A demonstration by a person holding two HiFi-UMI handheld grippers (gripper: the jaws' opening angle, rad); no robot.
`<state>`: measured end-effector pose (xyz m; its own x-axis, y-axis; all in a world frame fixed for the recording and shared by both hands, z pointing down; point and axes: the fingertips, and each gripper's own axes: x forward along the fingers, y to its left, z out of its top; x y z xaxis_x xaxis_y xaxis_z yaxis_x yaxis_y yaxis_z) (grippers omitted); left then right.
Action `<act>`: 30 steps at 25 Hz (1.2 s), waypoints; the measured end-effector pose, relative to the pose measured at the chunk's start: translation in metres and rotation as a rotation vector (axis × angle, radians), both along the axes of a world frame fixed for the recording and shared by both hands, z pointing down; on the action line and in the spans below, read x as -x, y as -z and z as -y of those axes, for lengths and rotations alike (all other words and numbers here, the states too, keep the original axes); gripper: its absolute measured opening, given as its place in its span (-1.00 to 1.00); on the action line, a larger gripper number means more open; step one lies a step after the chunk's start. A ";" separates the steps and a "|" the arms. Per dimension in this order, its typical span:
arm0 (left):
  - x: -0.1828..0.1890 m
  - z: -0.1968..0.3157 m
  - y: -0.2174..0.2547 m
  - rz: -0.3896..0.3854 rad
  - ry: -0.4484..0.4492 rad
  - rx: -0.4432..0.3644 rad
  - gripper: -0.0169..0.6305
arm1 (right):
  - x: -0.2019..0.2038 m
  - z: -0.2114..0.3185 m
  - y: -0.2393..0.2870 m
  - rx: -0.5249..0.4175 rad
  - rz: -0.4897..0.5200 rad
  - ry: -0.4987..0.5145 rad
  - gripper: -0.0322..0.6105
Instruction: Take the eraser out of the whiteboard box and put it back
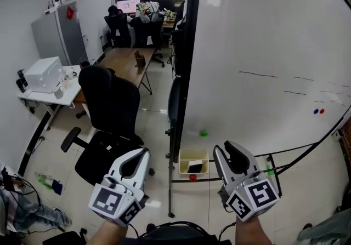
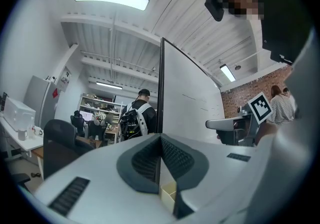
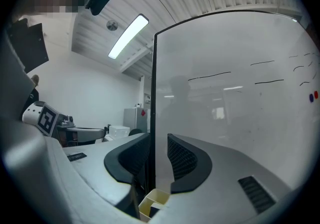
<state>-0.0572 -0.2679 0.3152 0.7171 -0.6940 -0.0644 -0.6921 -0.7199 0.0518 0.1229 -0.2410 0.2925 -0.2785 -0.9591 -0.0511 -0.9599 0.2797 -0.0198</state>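
Observation:
A pale yellow box (image 1: pixel 184 159) hangs low at the left edge of the whiteboard (image 1: pixel 263 46). A dark eraser (image 1: pixel 194 167) lies inside it. Both grippers are held level in front of the board, above and short of the box. My left gripper (image 1: pixel 143 154) is to the box's left, with its jaws shut and nothing in them (image 2: pixel 160 140). To the box's right, my right gripper (image 1: pixel 221 152) is open (image 3: pixel 159 140); only the board's dark edge post shows through the gap. The right gripper view has the box (image 3: pixel 150 199) below the jaws with the dark eraser (image 3: pixel 154 209) in it.
A black office chair (image 1: pixel 109 123) stands left of the board's frame. A red ball (image 1: pixel 192 177) sits under the box and a green magnet (image 1: pixel 204 134) is on the board. Desks, a fridge and seated people are farther back.

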 end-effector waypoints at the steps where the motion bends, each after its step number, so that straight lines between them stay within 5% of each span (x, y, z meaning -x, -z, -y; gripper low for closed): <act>1: 0.000 0.001 -0.001 0.001 0.000 0.001 -0.87 | 0.000 0.001 -0.003 0.008 0.000 -0.003 -0.52; 9: -0.001 0.023 -0.040 0.041 0.051 0.064 -0.87 | 0.012 0.029 -0.077 0.179 0.007 -0.003 -0.34; 19: -0.010 0.057 -0.143 0.104 0.064 0.237 -0.87 | 0.015 0.060 -0.203 0.400 -0.031 -0.070 -0.06; 30: -0.012 0.057 -0.219 0.173 0.060 0.358 -0.87 | 0.016 0.066 -0.266 0.488 -0.046 -0.124 0.03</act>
